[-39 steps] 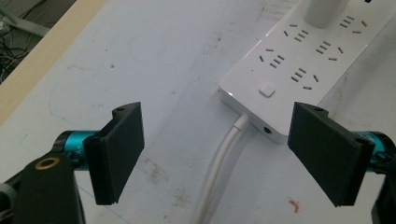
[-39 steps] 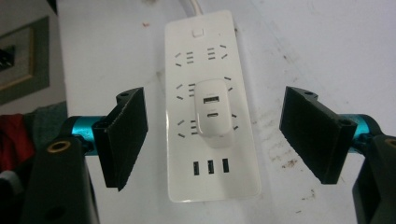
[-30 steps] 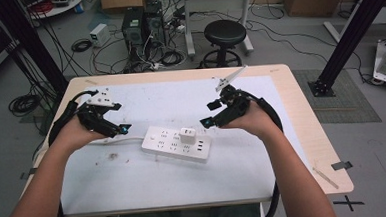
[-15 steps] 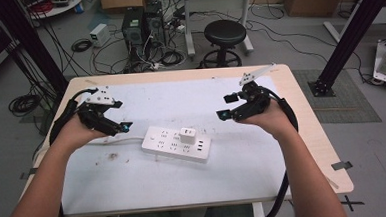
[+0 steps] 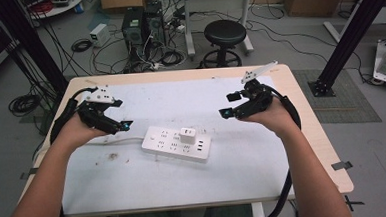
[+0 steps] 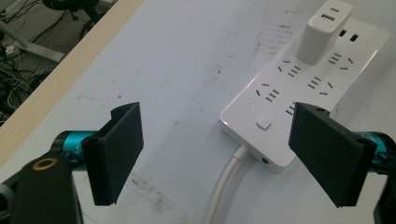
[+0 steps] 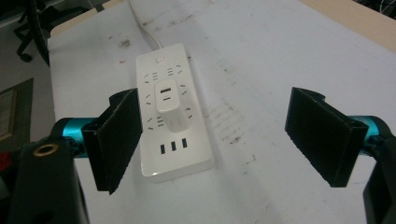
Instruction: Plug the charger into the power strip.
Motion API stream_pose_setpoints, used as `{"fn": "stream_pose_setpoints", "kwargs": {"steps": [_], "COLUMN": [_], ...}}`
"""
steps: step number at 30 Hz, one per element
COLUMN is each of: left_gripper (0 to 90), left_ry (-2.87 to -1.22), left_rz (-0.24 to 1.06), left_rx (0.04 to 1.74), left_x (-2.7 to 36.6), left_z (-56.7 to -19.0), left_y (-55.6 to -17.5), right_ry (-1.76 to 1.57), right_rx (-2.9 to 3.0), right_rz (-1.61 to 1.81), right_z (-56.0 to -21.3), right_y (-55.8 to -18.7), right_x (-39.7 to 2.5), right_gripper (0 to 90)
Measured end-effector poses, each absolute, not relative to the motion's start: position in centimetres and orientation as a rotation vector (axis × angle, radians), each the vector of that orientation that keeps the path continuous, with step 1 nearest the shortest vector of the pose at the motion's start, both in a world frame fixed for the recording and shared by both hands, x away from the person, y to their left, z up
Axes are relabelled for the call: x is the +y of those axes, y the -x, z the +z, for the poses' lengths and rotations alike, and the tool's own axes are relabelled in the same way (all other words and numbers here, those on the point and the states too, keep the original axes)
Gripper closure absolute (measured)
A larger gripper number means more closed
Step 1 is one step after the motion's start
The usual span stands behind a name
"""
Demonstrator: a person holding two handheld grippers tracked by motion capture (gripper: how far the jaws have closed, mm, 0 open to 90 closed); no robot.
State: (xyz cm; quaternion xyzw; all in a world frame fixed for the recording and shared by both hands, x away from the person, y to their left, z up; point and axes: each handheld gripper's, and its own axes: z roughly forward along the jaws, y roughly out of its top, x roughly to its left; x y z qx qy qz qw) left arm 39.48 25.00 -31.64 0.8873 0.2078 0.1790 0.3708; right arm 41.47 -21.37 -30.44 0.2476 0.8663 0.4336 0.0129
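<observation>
Jaws spread wide and empty on both my left gripper (image 5: 126, 125) and right gripper (image 5: 225, 113). One white power strip (image 5: 176, 144) lies mid-table between them, carrying one white charger (image 5: 187, 135); one cable (image 6: 227, 186) exits its left end. No legible writing.
</observation>
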Motion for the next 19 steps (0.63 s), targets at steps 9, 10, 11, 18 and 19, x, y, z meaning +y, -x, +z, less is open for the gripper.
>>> {"fn": "stream_pose_setpoints", "kwargs": {"steps": [9, 10, 11, 18, 19], "left_gripper": [17.9, 17.9, 17.9, 17.9, 17.9], "left_ry": [-2.274, -2.274, -2.272, -2.27, -2.27], "left_rz": [0.461, 0.461, 0.461, 0.464, 0.464], "left_rx": [0.535, 0.535, 0.537, 0.536, 0.536], "left_x": [25.21, 25.21, 25.28, 25.41, 25.41], "left_z": [-31.59, -31.59, -31.59, -31.56, -31.56], "left_y": [-39.58, -39.58, -39.61, -39.57, -39.57], "right_ry": [-0.789, -0.791, -0.788, -0.801, -0.802], "right_rx": [2.701, 2.7, 2.701, 2.697, 2.693], "right_rz": [1.343, 1.342, 1.343, 1.35, 1.351], "right_z": [-30.54, -30.55, -30.56, -30.43, -30.4], "right_y": [-41.59, -41.59, -41.61, -41.49, -41.46], "right_x": [-21.34, -21.33, -21.31, -21.39, -21.39], "right_gripper": [19.3, 19.3, 19.3, 19.3, 19.3]}}
